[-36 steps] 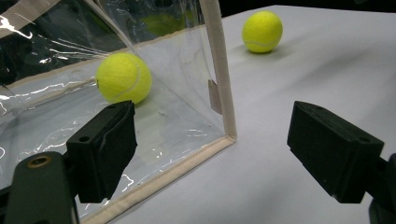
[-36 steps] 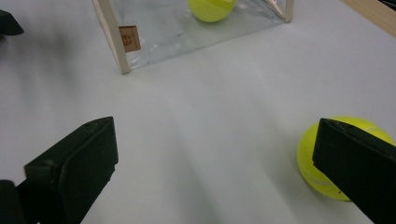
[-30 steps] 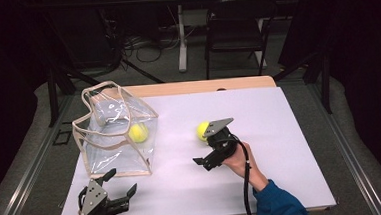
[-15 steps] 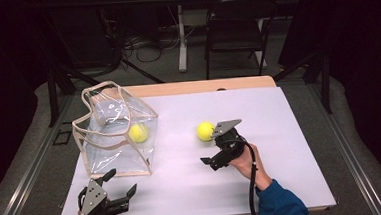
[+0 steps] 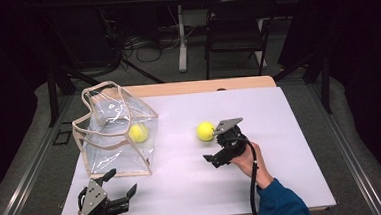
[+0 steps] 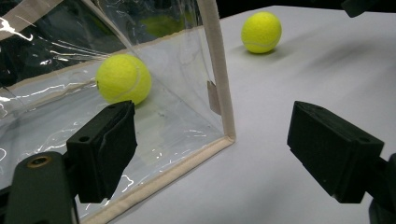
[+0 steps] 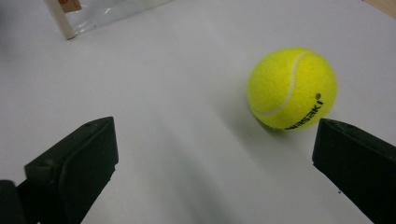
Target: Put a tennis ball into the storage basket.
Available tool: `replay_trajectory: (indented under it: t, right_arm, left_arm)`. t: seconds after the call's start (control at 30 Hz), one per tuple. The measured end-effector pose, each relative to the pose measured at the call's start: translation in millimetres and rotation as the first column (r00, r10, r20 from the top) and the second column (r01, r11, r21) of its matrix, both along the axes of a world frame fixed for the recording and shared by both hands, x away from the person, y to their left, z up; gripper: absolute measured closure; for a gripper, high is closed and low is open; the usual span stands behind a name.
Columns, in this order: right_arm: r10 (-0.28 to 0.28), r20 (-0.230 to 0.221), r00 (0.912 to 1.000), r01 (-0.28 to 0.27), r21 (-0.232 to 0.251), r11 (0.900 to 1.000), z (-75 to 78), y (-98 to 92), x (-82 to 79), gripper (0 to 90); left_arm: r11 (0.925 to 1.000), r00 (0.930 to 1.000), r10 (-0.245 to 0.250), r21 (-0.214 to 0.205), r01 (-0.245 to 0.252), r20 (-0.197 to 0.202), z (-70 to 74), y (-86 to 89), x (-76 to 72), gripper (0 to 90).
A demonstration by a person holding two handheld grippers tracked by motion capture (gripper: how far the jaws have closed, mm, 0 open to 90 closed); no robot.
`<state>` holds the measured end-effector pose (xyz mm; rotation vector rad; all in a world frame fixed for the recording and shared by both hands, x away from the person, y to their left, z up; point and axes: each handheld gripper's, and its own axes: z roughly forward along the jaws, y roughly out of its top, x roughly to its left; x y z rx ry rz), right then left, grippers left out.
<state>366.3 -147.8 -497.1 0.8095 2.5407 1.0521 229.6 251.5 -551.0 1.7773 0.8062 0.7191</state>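
Tennis ball point(image 5: 205, 131) on desk point(image 5: 291, 146); right hand-held gripper point(image 5: 220, 147) spread wide beside it, ready to grasp. Left hand-held gripper point(image 5: 114, 191) released, empty.

A bright yellow-green tennis ball point(image 7: 292, 88), crossed by a pale curved seam and stamped with small black lettering, sits on a plain white table point(image 5: 293, 176) edged in light wood. A second yellow-green ball point(image 5: 138, 132) shows through a clear plastic bag point(image 5: 115, 137) trimmed in beige binding. The left gripper point(image 5: 119, 191) and the right gripper point(image 5: 213, 146) are both matte black, each topped with a grey plate. A blue sleeve point(image 5: 282, 204) enters at the bottom. The surroundings are dark.
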Motion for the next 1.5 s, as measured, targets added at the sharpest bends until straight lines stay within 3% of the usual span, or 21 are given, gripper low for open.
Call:
replay_trajectory:
  t: [0.97,1.5]
  right_arm:
    - [-0.061,-0.046,0.9971,0.059,-0.048,0.9971,-1.5,0.9,44.3,0.0]
    - [-0.063,-0.08,0.9948,0.057,-0.076,0.9955,-3.7,5.7,64.1,0.0]
  left_arm:
    - [1.0,1.0,-0.001,-0.001,0.001,-0.002,-0.2,-0.3,0.6,16.0]
    - [1.0,1.0,-0.006,-0.001,0.006,-0.003,-0.2,-0.6,1.4,16.0]
